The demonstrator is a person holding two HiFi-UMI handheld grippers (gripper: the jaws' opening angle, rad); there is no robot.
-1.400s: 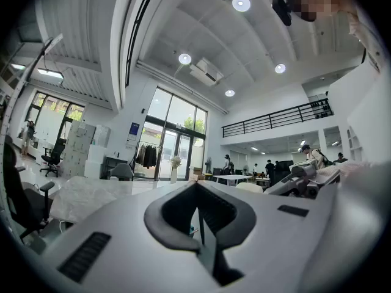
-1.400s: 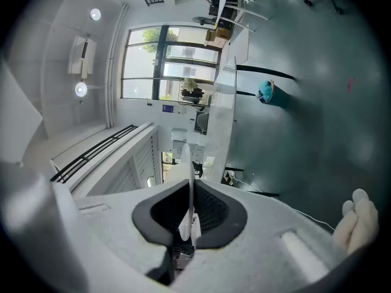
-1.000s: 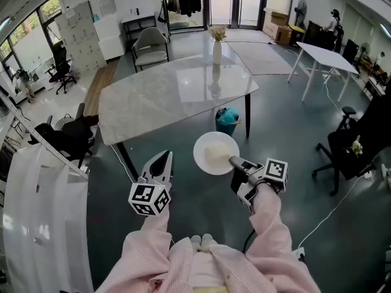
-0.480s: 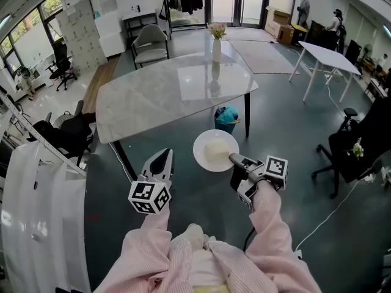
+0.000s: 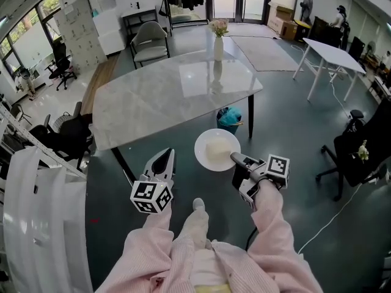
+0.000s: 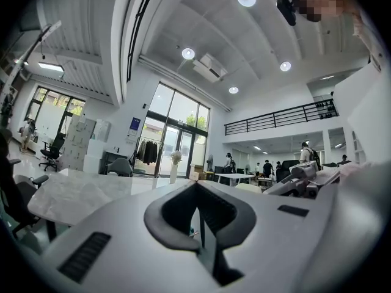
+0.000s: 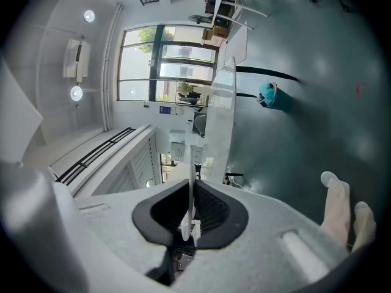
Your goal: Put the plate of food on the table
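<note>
Your right gripper (image 5: 236, 159) is clamped on the near rim of the plate (image 5: 203, 157), holding it about level out in front of you. In the right gripper view the plate (image 7: 190, 185) shows up edge-on as a thin white line running straight between the two dark pads, so the jaws are closed on it with the rim pinched in the middle. The food (image 5: 218, 148) is a pale lump sitting roughly at the centre of the plate; can't tell what it is from here.

The plate isn't on the marble table (image 5: 171, 96). From the head view it hangs over the dark floor, just short of the table's near edge and towards its right corner. A teal bag (image 5: 230, 118) sits on the floor under that corner, right behind the plate.

Your left gripper (image 5: 165, 155) is up beside you, well left of the plate, pointing at the table. In the left gripper view its jaws are together with only a thin seam between them and nothing in there.

On the far end of the table there's a white vase with flowers (image 5: 218, 44). One of your feet (image 5: 198, 204) shows below, between your two pink sleeves.
</note>
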